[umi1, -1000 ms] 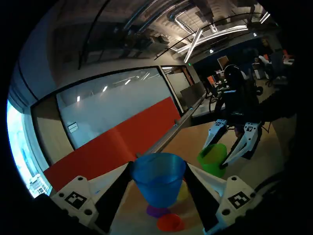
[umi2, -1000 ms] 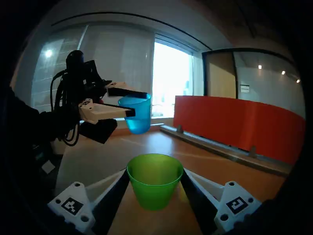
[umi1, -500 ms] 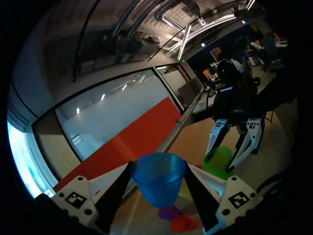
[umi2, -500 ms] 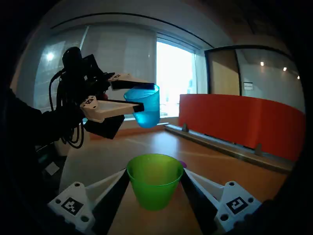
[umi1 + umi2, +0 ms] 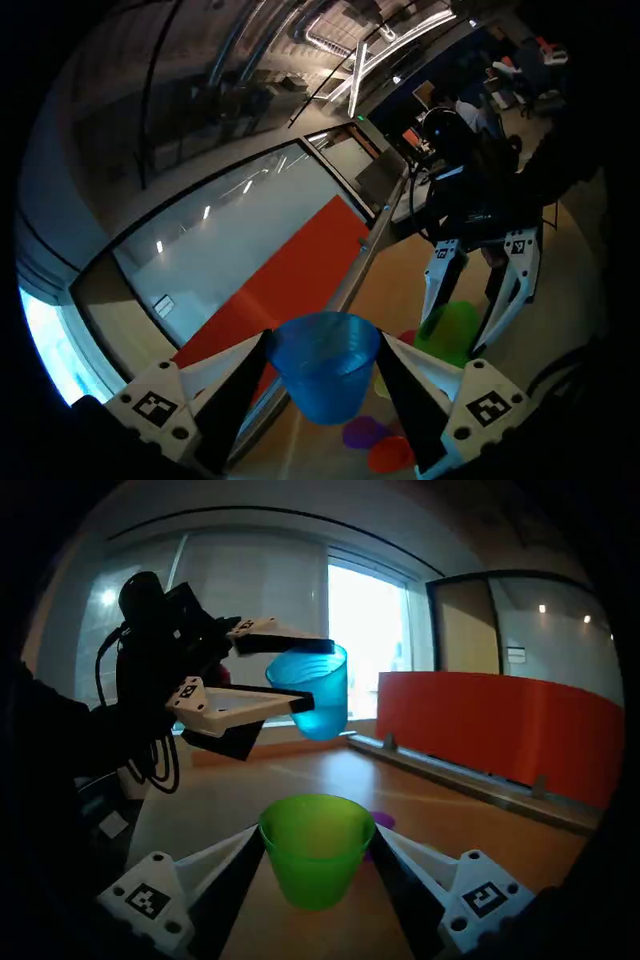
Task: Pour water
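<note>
Right gripper view showed the left gripper clamped on a blue cup, one finger on each side of its wall. It held the cup high above the table, slightly tilted. That height probably served to bring the cup's lip above the receiver so water could fall in. The right gripper pinched the green cup between both fingers, upright and low, likely to steady it as the target. The blue cup hung higher than the green cup and beyond it, well apart, apparently not yet over its mouth. Its deeper-tinted lower half suggested water inside, and no stream was visible.
</note>
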The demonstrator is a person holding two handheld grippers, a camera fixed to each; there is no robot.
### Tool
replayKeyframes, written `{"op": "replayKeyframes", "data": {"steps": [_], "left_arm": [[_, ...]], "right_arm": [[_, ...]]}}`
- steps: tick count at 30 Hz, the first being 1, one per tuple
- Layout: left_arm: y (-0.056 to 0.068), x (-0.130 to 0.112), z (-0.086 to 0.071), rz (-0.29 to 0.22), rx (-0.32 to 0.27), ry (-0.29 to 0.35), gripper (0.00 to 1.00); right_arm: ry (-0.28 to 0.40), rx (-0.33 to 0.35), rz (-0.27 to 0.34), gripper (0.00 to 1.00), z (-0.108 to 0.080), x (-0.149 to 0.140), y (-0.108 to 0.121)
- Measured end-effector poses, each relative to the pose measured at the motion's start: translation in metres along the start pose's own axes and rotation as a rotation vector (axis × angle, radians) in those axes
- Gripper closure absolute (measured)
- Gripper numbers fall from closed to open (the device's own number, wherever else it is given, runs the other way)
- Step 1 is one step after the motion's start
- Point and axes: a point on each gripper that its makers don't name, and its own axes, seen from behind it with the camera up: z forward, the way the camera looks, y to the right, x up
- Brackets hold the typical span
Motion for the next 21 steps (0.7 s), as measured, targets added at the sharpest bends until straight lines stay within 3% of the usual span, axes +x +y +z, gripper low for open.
{"op": "replayKeyframes", "data": {"steps": [21], "left_arm": [[-0.008, 0.010, 0.013, 0.181, 0.034, 0.008, 0.10]], "right_arm": [[-0.001, 0.037, 0.006, 0.09, 0.011, 0.002, -0.006]]}}
